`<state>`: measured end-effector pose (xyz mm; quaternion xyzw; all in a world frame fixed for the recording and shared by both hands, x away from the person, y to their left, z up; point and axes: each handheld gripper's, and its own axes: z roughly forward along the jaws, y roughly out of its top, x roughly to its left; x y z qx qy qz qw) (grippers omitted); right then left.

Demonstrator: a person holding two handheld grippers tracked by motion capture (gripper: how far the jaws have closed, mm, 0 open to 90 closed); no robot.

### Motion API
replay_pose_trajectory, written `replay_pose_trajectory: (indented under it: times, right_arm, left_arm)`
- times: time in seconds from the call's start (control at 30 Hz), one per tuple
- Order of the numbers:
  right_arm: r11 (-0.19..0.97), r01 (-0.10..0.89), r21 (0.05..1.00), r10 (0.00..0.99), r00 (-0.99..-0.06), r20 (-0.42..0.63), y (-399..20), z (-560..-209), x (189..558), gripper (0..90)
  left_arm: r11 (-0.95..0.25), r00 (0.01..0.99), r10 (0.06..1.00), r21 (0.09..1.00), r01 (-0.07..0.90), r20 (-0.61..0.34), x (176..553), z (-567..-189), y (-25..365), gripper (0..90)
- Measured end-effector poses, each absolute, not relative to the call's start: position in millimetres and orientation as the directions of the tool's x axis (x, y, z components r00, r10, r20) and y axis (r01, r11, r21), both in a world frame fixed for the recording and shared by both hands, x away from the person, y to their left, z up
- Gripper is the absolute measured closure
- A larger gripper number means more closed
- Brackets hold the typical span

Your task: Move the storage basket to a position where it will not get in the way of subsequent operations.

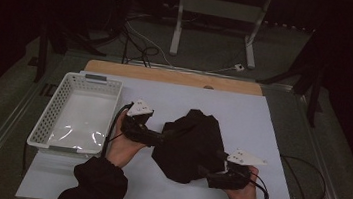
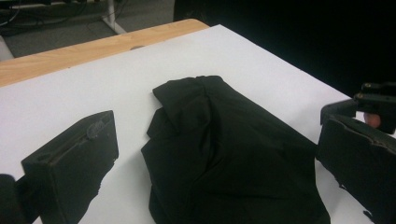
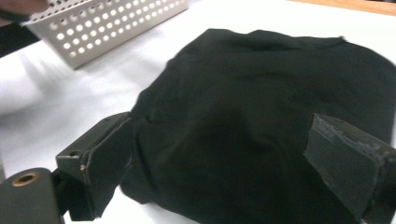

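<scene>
Black garment (image 1: pixel 190 146): lies crumpled on the white sheet (image 1: pixel 253 113), near the middle of the table, right of the basket.
Left gripper (image 1: pixel 157 136): held at the garment's left edge; in the left gripper view its jaws stand wide apart with the cloth (image 2: pixel 224 158) between and beyond them, released, pinching nothing.
Right gripper (image 1: pixel 209 172): at the garment's near right corner; in the right gripper view its jaws are spread on either side of the cloth (image 3: pixel 261 116), not clenched.
White basket (image 1: pixel 79 113): perforated walls, on the left of the table, just beside the left hand (image 1: pixel 121 146).
Right hand (image 1: pixel 244 195): near edge, right of the garment.
Wooden table edge (image 1: pixel 167 76): far side, beyond the sheet.
</scene>
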<state>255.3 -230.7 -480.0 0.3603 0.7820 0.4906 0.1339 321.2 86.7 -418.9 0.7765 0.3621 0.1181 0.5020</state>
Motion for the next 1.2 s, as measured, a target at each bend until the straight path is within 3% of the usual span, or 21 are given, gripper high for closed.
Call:
replay_pose_trajectory:
  times: [0.27, 0.43, 0.7, 0.77, 0.8, 0.83, 0.87, 0.9, 1.2]
  right_arm:
    - [0.346, 0.407, 0.845, 0.642, -0.76, 0.103, -200, -486, 249, 15.9]
    - [0.427, 0.407, 0.808, 0.606, -0.791, 0.078, -176, -495, 244, 27.7]
    - [0.545, 0.401, 0.737, 0.565, -0.824, 0.031, -145, -513, 243, 39.5]
    - [0.582, 0.402, 0.707, 0.576, -0.817, -0.009, -140, -518, 245, 51.2]
    - [0.602, 0.397, 0.693, 0.573, -0.819, -0.028, -138, -519, 245, 66.0]
    - [0.614, 0.385, 0.689, 0.566, -0.823, -0.044, -137, -520, 245, 74.6]
    - [0.606, 0.389, 0.694, 0.577, -0.815, -0.047, -136, -519, 245, 83.9]
    - [0.591, 0.396, 0.703, 0.579, -0.815, -0.027, -137, -516, 247, 85.7]
    - [0.392, 0.397, 0.83, 0.648, -0.759, 0.057, -167, -470, 268, 86.3]
  left_arm:
    - [-0.23, 0.71, 0.681, 0.868, 0.44, -0.18, 320, -417, 88, 0.0]
    - [-0.22, 0.705, 0.687, 0.874, 0.433, -0.176, 320, -414, 92, 0.0]
    - [-0.205, 0.703, 0.688, 0.882, 0.424, -0.178, 319, -409, 96, 0.0]
    - [-0.206, 0.705, 0.687, 0.882, 0.423, -0.177, 318, -409, 96, 0.0]
    - [-0.206, 0.705, 0.687, 0.883, 0.423, -0.177, 318, -409, 96, 0.0]
    - [-0.203, 0.705, 0.686, 0.884, 0.422, -0.179, 318, -409, 96, 0.0]
    - [-0.202, 0.705, 0.686, 0.884, 0.422, -0.18, 318, -408, 96, 0.0]
    - [-0.2, 0.704, 0.687, 0.885, 0.421, -0.18, 318, -408, 96, 0.0]
    - [-0.197, 0.699, 0.692, 0.884, 0.425, -0.182, 320, -409, 97, 0.0]
